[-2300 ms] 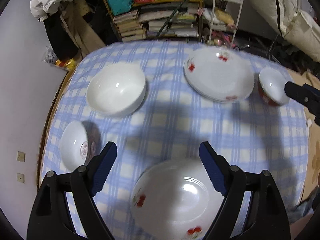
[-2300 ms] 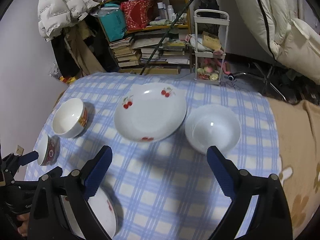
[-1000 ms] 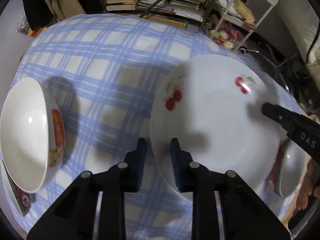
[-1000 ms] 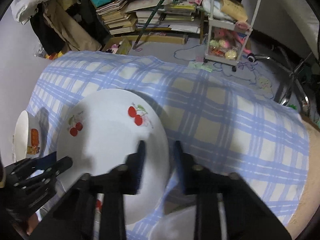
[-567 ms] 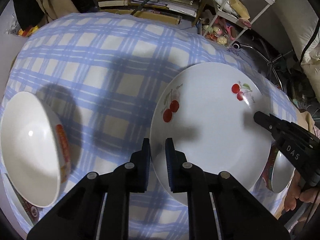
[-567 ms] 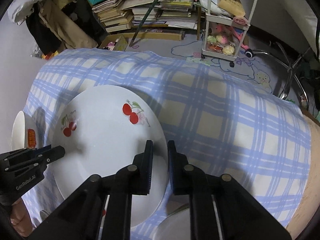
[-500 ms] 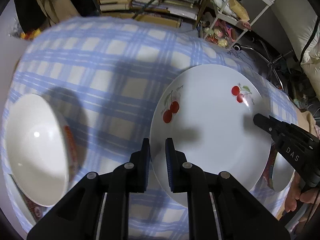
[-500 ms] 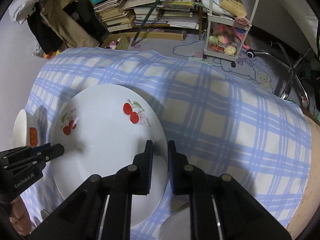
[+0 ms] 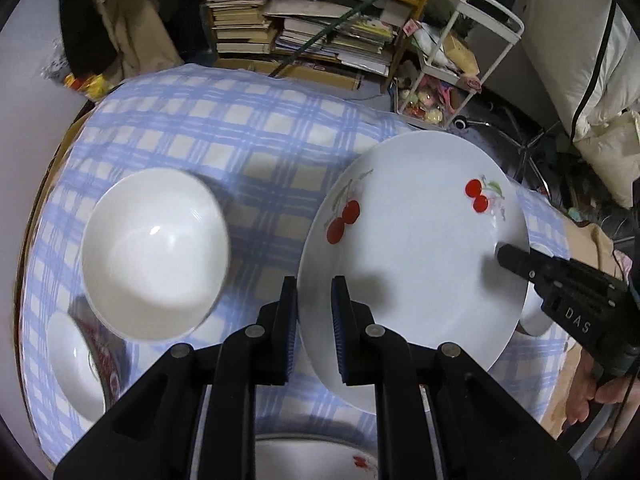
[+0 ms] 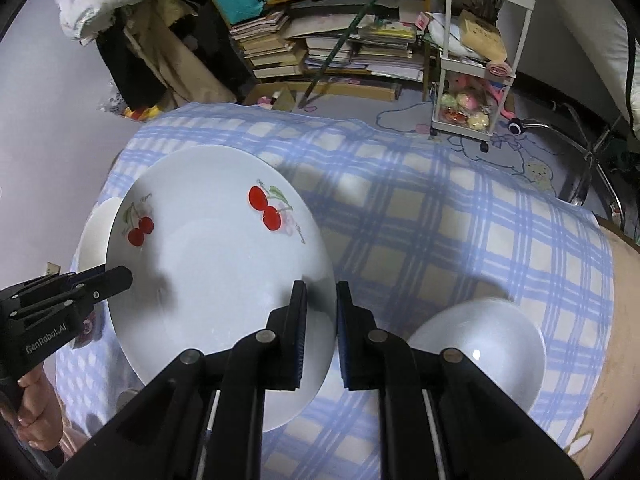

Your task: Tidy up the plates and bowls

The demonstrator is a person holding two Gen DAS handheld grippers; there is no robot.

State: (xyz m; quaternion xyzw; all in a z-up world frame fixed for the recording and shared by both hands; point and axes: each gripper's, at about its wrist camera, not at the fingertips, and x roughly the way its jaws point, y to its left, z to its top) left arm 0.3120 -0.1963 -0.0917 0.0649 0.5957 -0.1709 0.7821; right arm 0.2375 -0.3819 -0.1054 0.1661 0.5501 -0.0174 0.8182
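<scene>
A white plate with red cherries [image 9: 412, 248] hangs tilted above the blue-checked table [image 9: 248, 152]. My left gripper [image 9: 314, 284] is shut on its near-left rim. My right gripper [image 10: 321, 288] is shut on the opposite rim of the same plate [image 10: 216, 280]. Each gripper shows in the other's view: the right one [image 9: 516, 260] at the plate's right edge, the left one [image 10: 116, 278] at its left edge. A big white bowl [image 9: 154, 252] sits left of the plate. A second white bowl [image 10: 476, 348] sits to the right.
A small red-patterned bowl [image 9: 76, 360] lies at the near left of the table, and another cherry plate [image 9: 320, 456] sits at the near edge. Part of a small bowl [image 9: 536, 320] peeks from under the held plate. Beyond the table stand stacked books [image 10: 340, 52] and a white trolley [image 10: 476, 92].
Both grippers went from open above the table to shut on the cherry plate's rim. Over the last half second the plate has risen off the cloth with both of them.
</scene>
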